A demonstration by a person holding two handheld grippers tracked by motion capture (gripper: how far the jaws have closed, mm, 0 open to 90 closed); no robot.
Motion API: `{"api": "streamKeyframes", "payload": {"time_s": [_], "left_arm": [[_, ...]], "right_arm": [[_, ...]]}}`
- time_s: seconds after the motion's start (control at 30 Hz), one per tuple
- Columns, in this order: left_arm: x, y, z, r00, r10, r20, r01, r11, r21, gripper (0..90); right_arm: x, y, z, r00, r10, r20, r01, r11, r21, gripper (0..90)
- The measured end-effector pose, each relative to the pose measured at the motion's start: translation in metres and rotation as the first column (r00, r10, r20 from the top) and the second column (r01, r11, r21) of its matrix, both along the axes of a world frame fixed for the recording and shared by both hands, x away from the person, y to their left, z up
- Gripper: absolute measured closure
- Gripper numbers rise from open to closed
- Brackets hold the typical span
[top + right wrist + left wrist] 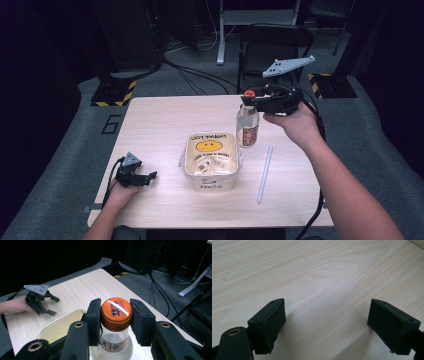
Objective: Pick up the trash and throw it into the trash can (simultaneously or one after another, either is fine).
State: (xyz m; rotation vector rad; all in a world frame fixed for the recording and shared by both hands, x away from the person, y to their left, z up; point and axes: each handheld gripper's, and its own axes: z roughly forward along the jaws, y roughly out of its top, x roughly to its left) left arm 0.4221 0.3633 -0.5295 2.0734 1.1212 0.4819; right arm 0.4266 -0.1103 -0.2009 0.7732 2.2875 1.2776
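Counter (160, 115): one, pale wood grain, rectangular, standing on grey carpet.

Bottle (247, 125): one, clear glass, upright on the counter just right of the tray's far corner. Orange cap (116, 310) with dark blue lettering; a label in orange, white and dark print wraps the body. Contents cannot be told.

Tray (210, 160): one, foil, rounded rectangle, near the middle of the counter. In the high view a clear lid or wrap carries a yellow smiley face and printed text, read upside down from the person's side. In the right gripper view its rim and pale inner wall (60, 326) show just beyond the bottle.

Straw or thin tube (264, 173): one, pale, lying flat on the counter to the right of the tray, apart from both tray and bottle, running roughly near-to-far.

Grippers: two, black, each hand-held.
- Right gripper (115, 317): raised over the far right of the counter, jaws set on either side of the bottle's cap, the pads at or touching its rim. Grey three-cornered plate on top (288, 65).
- Left gripper (150, 176): low at the near left corner of the counter, well apart from everything else; jaws spread wide over bare wood, holding nothing.

Folding chair (275, 47): one, dark, beyond the far edge of the counter.
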Motion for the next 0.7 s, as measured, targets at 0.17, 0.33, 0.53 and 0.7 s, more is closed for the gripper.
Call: {"api": "streamKeyframes", "payload": {"time_s": [0.17,0.33,0.53,0.7], "left_arm": [[0.000,0.000,0.000,1.0000,0.000,0.000,0.000,1.0000,0.000,14.6],[0.000,0.000,0.000,1.0000,0.000,0.000,0.000,1.0000,0.000,14.6],[0.000,0.000,0.000,1.0000,0.000,0.000,0.000,1.0000,0.000,14.6],[0.000,0.000,0.000,1.0000,0.000,0.000,0.000,1.0000,-0.001,14.6]], "right_arm": [[-0.001,0.006,0.008,0.9999,0.014,0.005,-0.014,1.000,0.012,61.9],[-0.002,0.013,0.012,0.9995,0.027,0.016,-0.027,0.999,0.021,61.9],[-0.002,0.023,0.014,0.9989,0.045,0.016,-0.045,0.999,0.022,61.9],[-0.001,0.030,0.010,0.9983,0.057,0.012,-0.058,0.998,0.022,61.9]]}}
